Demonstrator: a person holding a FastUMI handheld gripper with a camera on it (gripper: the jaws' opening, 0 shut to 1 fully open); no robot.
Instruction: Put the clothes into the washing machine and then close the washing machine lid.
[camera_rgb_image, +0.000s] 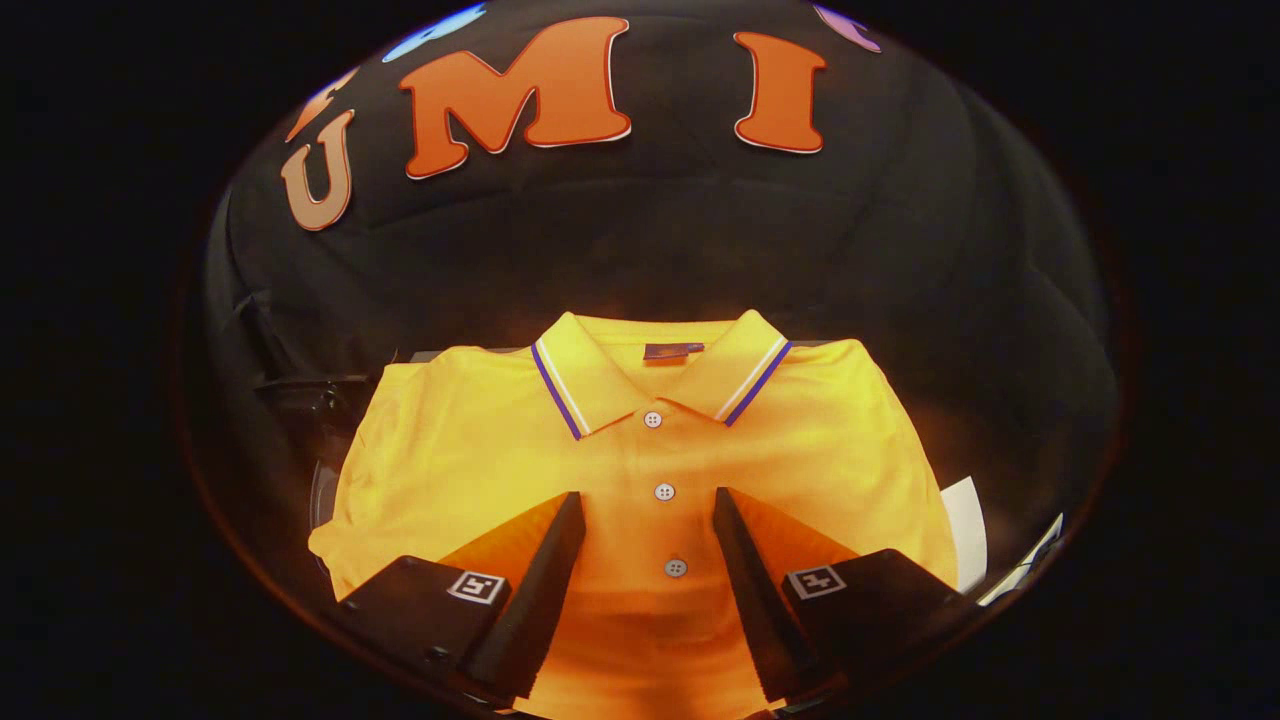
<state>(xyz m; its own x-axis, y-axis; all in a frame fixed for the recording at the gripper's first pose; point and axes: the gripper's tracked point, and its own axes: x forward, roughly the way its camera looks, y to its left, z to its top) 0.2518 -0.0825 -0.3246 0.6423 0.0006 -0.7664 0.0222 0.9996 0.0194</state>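
A folded yellow polo shirt (640, 470) lies flat, collar (660, 375) pointing away from the gripper (648, 510), its button placket running lengthwise between the jaws. The jaws stand released above it, gripping nothing. A white sheet (966, 545) lies just right of the shirt.

Recording booth: black cloth wall (640, 240) behind.

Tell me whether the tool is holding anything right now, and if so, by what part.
Nothing is held. The tool is open, its fingers spread either side of the button placket of the yellow polo shirt, which lies flat and folded below them.
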